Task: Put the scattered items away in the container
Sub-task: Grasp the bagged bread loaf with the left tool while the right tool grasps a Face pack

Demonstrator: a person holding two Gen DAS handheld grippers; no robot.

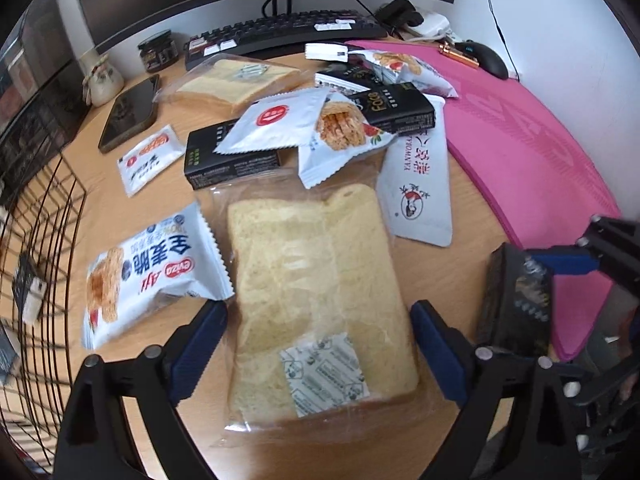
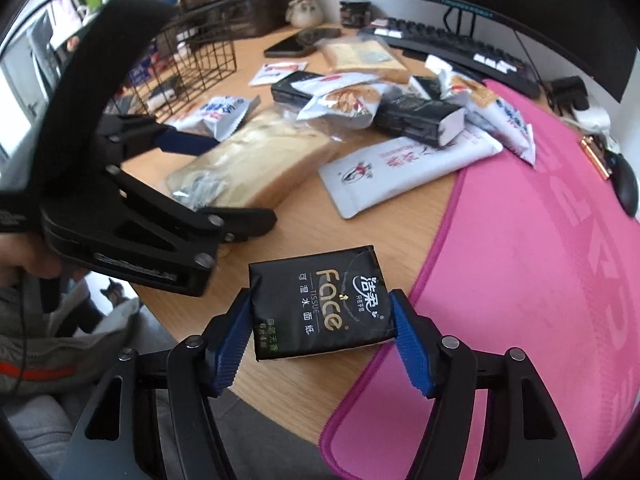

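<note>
My left gripper [image 1: 318, 330] is open, its blue fingers on either side of a bagged bread slice [image 1: 320, 300] lying on the wooden desk; they do not squeeze it. My right gripper [image 2: 320, 320] is shut on a black Face tissue pack [image 2: 320, 300] and holds it above the desk edge; the pack also shows in the left wrist view [image 1: 514, 300]. The black wire basket [image 1: 36, 280] stands at the left, with a few small items inside. Scattered snack packets [image 1: 156, 276], black tissue packs [image 1: 232, 156] and a white pouch [image 1: 420, 184] lie ahead.
A pink mat [image 1: 532, 152] covers the desk's right side. A phone [image 1: 130, 112], a second bagged bread slice [image 1: 240, 80], a keyboard [image 1: 288, 34], a monitor, a jar [image 1: 158, 50] and a mouse [image 1: 490, 60] lie at the back.
</note>
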